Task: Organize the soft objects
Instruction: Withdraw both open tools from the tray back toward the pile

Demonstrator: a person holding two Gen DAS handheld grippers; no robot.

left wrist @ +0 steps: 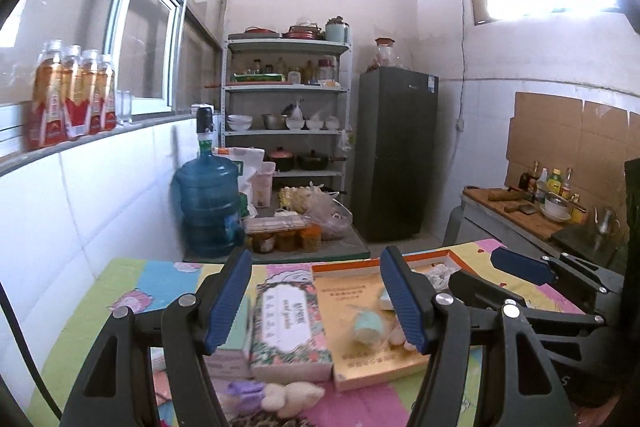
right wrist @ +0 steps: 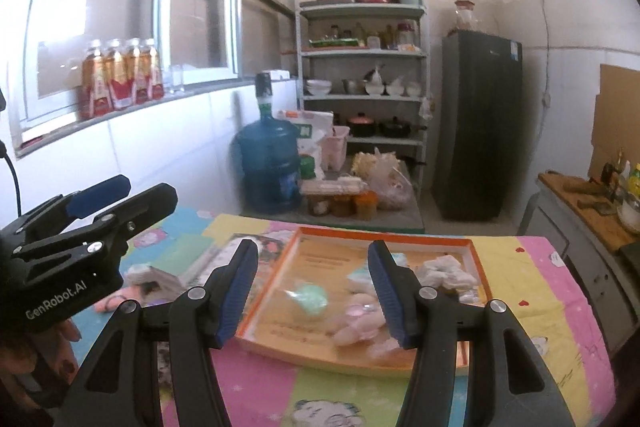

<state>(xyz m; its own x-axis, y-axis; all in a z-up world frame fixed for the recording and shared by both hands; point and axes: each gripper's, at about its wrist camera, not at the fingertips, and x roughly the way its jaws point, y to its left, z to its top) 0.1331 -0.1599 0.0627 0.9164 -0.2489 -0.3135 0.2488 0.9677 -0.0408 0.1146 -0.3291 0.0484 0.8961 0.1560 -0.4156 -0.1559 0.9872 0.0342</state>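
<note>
On the bench [right wrist: 532, 291], spread with a patchwork cartoon cloth, lies a shallow orange box [right wrist: 474, 259]. Inside it rest the soft toys: a mint-green one [right wrist: 312, 301] near the middle, a pale pink one [right wrist: 360, 323] just beside it, and a white one [right wrist: 444, 273] at the far right corner. Left of the box stands a floral tissue box [left wrist: 286, 323], and nearer the camera a cream plush [left wrist: 294, 397] lies on the cloth with a purple one [left wrist: 246, 393] touching it. The left gripper [left wrist: 316, 301] hangs above the tissue box, jaws apart with nothing between them. The right gripper [right wrist: 314, 293] hovers over the orange box, jaws likewise parted and empty. Beyond the bench stand a water jug [right wrist: 268, 163], shelves [right wrist: 362, 75] and a dark fridge [right wrist: 478, 123].
</note>
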